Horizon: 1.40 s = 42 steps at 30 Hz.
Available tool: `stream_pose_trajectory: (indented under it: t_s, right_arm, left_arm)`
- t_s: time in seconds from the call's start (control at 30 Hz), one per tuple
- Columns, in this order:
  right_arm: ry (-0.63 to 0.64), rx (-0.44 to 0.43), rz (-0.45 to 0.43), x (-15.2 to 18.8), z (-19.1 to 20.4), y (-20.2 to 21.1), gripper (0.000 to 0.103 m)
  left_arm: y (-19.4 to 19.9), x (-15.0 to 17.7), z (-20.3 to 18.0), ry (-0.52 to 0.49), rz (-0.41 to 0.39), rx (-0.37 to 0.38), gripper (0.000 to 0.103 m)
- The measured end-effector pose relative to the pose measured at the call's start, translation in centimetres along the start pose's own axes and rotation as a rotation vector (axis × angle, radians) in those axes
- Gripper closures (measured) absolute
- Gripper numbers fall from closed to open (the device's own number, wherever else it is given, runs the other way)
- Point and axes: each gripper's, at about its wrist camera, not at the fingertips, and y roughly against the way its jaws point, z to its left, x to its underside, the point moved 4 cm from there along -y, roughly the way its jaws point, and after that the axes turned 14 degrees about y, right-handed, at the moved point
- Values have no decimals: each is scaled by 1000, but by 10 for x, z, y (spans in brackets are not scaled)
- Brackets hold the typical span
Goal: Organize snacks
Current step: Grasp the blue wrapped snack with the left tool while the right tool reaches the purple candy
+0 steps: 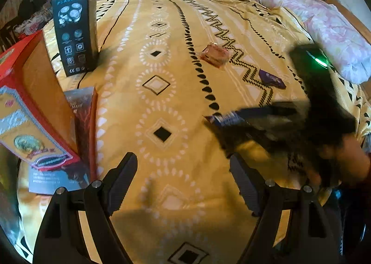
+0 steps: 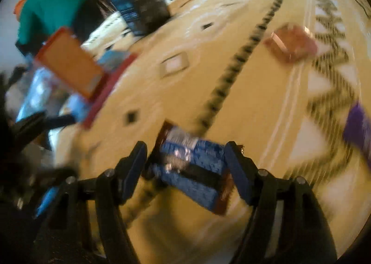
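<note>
My right gripper (image 2: pixel 185 145) is shut on a blue snack packet (image 2: pixel 194 166), which lies crosswise between its fingers, and both hang blurred above the yellow patterned bedspread (image 2: pixel 162 101). The left wrist view shows that gripper (image 1: pixel 231 125) at the right with the packet (image 1: pixel 222 120) at its tip. My left gripper (image 1: pixel 183 157) stands open over bare bedspread (image 1: pixel 162 194), nothing between its fingers. A pinkish clear packet (image 1: pixel 215 55) and a purple packet (image 1: pixel 272 78) lie farther out on the bed. An open red carton (image 1: pixel 34 92) stands at the left.
A tall black box (image 1: pixel 74 32) stands upright behind the red carton. A dark red pouch (image 1: pixel 84 113) leans against the carton. A pink pillow (image 1: pixel 329 32) lies at the bed's right edge, with piled clothes beyond. A hand (image 1: pixel 347 159) holds the right gripper.
</note>
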Motion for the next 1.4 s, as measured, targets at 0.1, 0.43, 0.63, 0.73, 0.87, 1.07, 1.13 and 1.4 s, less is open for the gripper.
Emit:
stream_pose_trajectory:
  t_s: [0.1,0.43,0.63,0.73,0.87,1.07,1.13,1.4]
  right_arm:
    - [-95,4,-131,21,14,36,33]
    - [-398,106,-263,117,-26,88,27]
    - [-359,93,-267,107,-27,74,18]
    - [-362,79,-278,107,-27,73,17]
    - [-363,69,-283,107,-27,71,15]
    - [-350,73,-281,106,-27,70,12]
    - [-347,78,-279,105,-26,70,12]
    - [-237,176,-224,81,-32,100,15]
  left_arm:
    - [0,5,5,7,12,2,20]
    - [-27,-10,-40,-186,14,184,20]
    - [-69,-17,-75,-314,38,224,20]
    - [-88,-12,-77,-323,70,212,20]
    - [-97,-5,-77,-334,77,195,20]
    - [-98,-5,-72,-301,75,190,20]
    - [-101,-3,-73,-304,73,176,20]
    - [-98,2,-73,-318,67,169,42]
